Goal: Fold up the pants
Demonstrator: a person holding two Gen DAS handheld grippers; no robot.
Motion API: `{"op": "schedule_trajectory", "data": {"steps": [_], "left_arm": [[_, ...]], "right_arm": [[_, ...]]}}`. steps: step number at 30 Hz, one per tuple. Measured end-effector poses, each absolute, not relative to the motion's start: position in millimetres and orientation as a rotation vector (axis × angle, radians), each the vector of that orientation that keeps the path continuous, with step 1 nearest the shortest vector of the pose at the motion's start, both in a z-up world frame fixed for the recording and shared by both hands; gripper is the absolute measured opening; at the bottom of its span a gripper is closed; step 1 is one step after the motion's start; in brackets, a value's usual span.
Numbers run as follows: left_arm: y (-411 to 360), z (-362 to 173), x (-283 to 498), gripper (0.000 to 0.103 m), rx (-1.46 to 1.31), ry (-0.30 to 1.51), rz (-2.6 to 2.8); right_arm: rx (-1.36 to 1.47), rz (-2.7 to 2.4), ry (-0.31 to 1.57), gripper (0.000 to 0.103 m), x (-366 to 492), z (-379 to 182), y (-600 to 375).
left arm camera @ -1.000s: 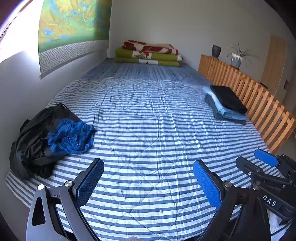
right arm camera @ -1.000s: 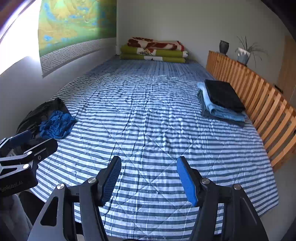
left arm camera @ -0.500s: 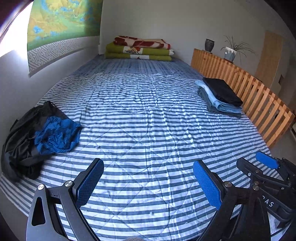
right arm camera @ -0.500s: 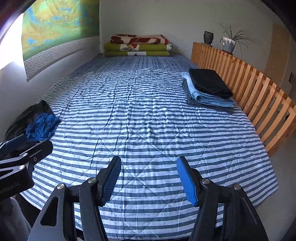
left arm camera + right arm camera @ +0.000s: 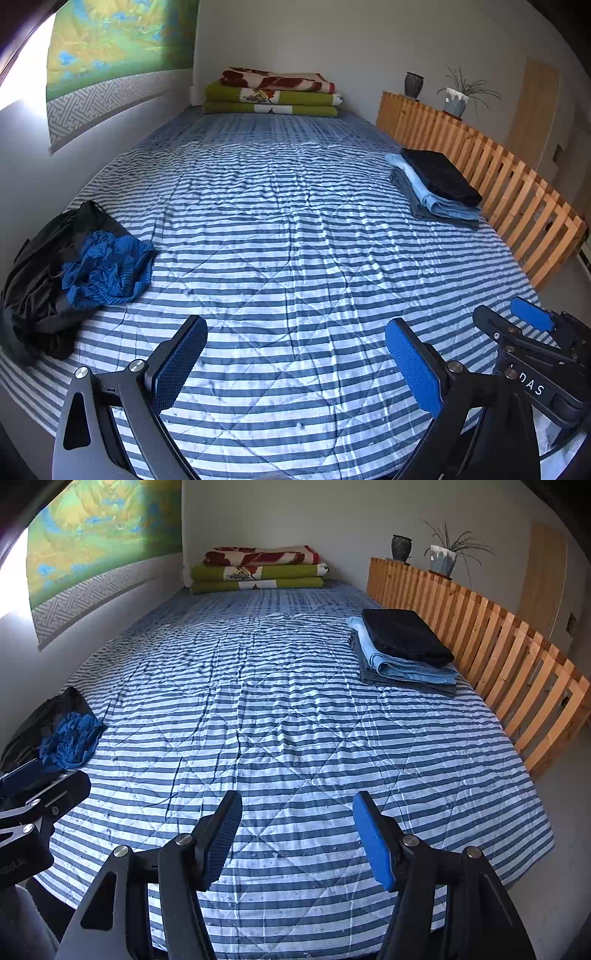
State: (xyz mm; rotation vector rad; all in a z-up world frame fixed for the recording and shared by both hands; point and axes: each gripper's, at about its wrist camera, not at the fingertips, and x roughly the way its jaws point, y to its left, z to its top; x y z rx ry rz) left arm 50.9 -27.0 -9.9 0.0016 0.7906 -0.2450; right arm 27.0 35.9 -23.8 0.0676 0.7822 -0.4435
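Observation:
A crumpled heap lies at the bed's left edge: blue striped pants point(image 5: 107, 269) point(image 5: 70, 740) on top of a black garment point(image 5: 37, 280) point(image 5: 44, 712). On the right side of the bed sits a stack of folded pants point(image 5: 437, 188) point(image 5: 402, 650), black over light blue over grey. My left gripper point(image 5: 295, 365) hovers open over the near end of the striped quilt point(image 5: 288, 229), holding nothing. My right gripper point(image 5: 295, 834) is also open and empty over the near middle of the quilt point(image 5: 288, 709). Each gripper shows at the edge of the other's view.
A wooden slatted rail point(image 5: 491, 184) point(image 5: 498, 646) runs along the bed's right side, with a vase point(image 5: 401, 547) and a potted plant point(image 5: 443, 555) on top. Folded blankets point(image 5: 273, 96) point(image 5: 258, 570) are stacked at the far end. A wall with a hanging point(image 5: 122, 48) borders the left.
Both views have shifted slightly: the heap and the folded stack sit a bit differently in frame as the grippers moved over the near end of the bed. Both stay open and empty.

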Motion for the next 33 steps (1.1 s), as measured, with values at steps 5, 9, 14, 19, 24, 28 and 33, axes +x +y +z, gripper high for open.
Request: {"op": "schedule_trajectory", "data": {"steps": [5, 9, 14, 19, 24, 28, 33], "left_arm": [[-34.8, -9.9, 51.6, 0.099, 0.021, 0.790, -0.264], [-37.0, -11.8, 53.1, 0.099, 0.017, 0.797, -0.271], [-40.4, -12.1, 55.0, 0.099, 0.024, 0.799, -0.277], [-44.3, -12.7, 56.8, 0.099, 0.032, 0.803, -0.286], [-47.8, -12.2, 57.8, 0.099, 0.035, 0.803, -0.296], [-51.3, -11.4, 57.1, 0.099, 0.041, 0.801, -0.303], [-53.9, -10.1, 56.3, 0.099, 0.044, 0.800, -0.308]], "right_arm": [[0.081, -0.449, 0.783, 0.058, 25.8, -24.8, 32.5], [0.089, -0.457, 0.781, 0.058, 25.8, -25.3, 30.4], [0.097, -0.459, 0.777, 0.058, 26.5, -25.1, 29.0], [0.106, -0.468, 0.775, 0.058, 26.2, -24.7, 25.3], [0.112, -0.479, 0.769, 0.058, 23.5, -22.6, 20.9], [0.113, -0.482, 0.766, 0.058, 22.1, -21.4, 18.8], [0.115, -0.485, 0.762, 0.058, 21.4, -20.5, 18.8]]}}
